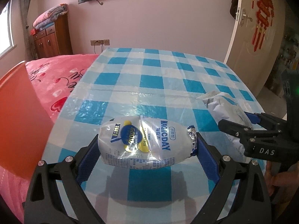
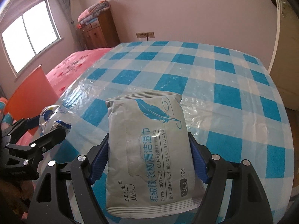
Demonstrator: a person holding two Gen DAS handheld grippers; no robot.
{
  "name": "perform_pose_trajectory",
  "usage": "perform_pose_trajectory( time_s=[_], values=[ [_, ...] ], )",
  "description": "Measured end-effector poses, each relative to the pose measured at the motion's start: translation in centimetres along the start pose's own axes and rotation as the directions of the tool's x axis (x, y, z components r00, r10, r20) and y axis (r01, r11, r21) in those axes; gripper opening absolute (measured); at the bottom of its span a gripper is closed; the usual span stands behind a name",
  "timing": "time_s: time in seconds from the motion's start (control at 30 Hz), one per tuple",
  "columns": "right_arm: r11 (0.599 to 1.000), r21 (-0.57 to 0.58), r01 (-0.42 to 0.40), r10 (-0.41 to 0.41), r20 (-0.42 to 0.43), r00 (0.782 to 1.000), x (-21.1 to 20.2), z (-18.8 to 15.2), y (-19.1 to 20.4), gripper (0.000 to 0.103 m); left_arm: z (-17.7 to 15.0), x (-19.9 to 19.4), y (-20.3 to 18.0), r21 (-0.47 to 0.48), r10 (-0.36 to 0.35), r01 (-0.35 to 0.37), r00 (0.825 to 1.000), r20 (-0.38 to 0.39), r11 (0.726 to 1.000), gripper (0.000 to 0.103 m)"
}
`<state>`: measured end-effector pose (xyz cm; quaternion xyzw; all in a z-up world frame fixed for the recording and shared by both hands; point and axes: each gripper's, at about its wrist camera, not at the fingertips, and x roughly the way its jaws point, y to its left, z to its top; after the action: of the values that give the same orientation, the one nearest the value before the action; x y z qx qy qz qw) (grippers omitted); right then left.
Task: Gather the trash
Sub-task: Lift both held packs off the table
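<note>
My left gripper (image 1: pixel 147 141) is shut on a crushed clear plastic bottle (image 1: pixel 142 140) with a blue and yellow label, held sideways above the blue checked table (image 1: pixel 168 78). My right gripper (image 2: pixel 149 149) is shut on a grey wet-wipes pack (image 2: pixel 147 149) with a blue feather print, held above the same table (image 2: pixel 233 85). The right gripper (image 1: pixel 241 125) and the pack (image 1: pixel 224 108) also show at the right of the left wrist view. The left gripper (image 2: pixel 46 127) and the bottle (image 2: pixel 52 117) show at the left of the right wrist view.
An orange bin (image 1: pixel 16 115) stands left of the table, also in the right wrist view (image 2: pixel 31 93). A pink bed (image 1: pixel 61 71) lies behind it. A wooden cabinet (image 1: pixel 50 37) stands by the far wall. A white door (image 1: pixel 256 28) is at the right.
</note>
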<state>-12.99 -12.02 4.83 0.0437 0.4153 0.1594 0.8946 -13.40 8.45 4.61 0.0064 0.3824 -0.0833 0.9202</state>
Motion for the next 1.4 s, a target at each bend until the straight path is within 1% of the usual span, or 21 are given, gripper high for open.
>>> perform_pose_trajectory(
  time_s=[0.27, 0.67, 0.83, 1.13, 1.3, 1.4],
  values=[
    [1.0, 0.022, -0.013, 0.012, 0.035, 0.999, -2.6, -0.2, 0.5, 0.077, -0.6, -3.0, 0.0, 0.004, 0.022, -0.023, 0.999, 0.031, 1.0, 0.094],
    [0.999, 0.036, -0.027, 0.025, 0.067, 0.997, -4.9, -0.8, 0.8, 0.077, -1.8, -5.7, -0.5, 0.027, 0.038, -0.039, 0.998, 0.04, 0.999, 0.094],
    [0.999, 0.04, -0.022, 0.019, 0.069, 0.997, -5.0, -0.8, 0.7, 0.077, -2.0, -5.7, -0.4, 0.034, 0.041, -0.042, 0.998, 0.037, 0.999, 0.094],
    [0.999, 0.038, -0.021, 0.019, 0.056, 0.998, -4.6, -0.6, 0.7, 0.077, -2.3, -5.2, 0.5, 0.015, 0.037, -0.038, 0.999, 0.026, 0.999, 0.094],
    [1.0, 0.027, -0.015, 0.014, 0.052, 0.999, -4.0, -0.1, 1.5, 0.077, -2.1, -5.0, 1.0, 0.016, 0.042, -0.043, 0.999, 0.034, 0.999, 0.094],
    [1.0, 0.024, -0.013, 0.012, 0.055, 0.998, -3.9, 0.2, 1.7, 0.077, -1.8, -5.2, 1.2, 0.023, 0.039, -0.041, 0.998, 0.052, 0.999, 0.094]
  ],
)
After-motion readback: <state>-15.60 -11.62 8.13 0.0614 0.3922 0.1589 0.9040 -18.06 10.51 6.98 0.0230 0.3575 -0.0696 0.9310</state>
